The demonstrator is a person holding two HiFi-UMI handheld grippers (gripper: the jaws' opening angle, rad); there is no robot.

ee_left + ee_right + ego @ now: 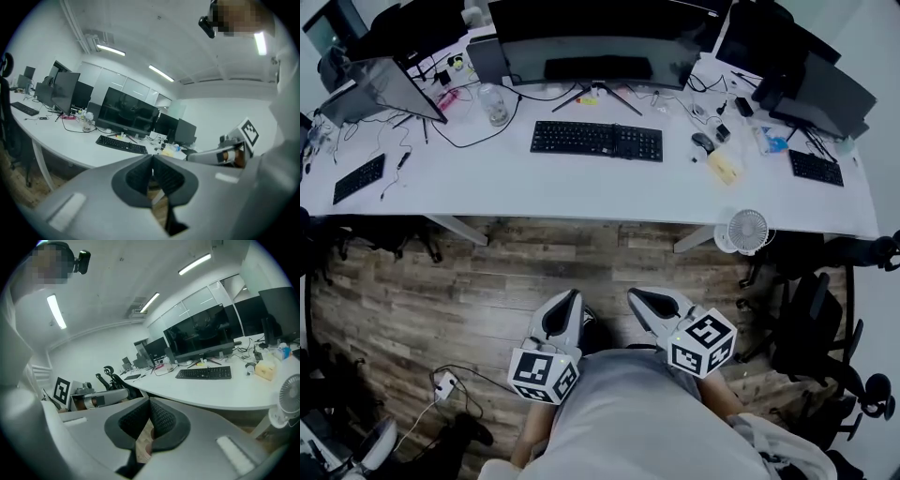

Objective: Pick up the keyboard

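Observation:
A black keyboard [596,141] lies on the white desk [581,187] in front of the middle monitor; it also shows as the keyboard [121,144] in the left gripper view and the keyboard [204,373] in the right gripper view. Both grippers hover over the wooden floor, well short of the desk and close to the person's body. My left gripper [563,304] is shut with its pads together and nothing between them. My right gripper [642,302] is likewise shut and empty. Each points toward the desk.
A white fan [746,231] stands at the desk's front edge on the right. A mouse [703,142], a clear bottle [494,104], cables, more monitors and two other keyboards [359,178] crowd the desk. Office chairs [811,319] stand at the right, a power strip [443,385] on the floor.

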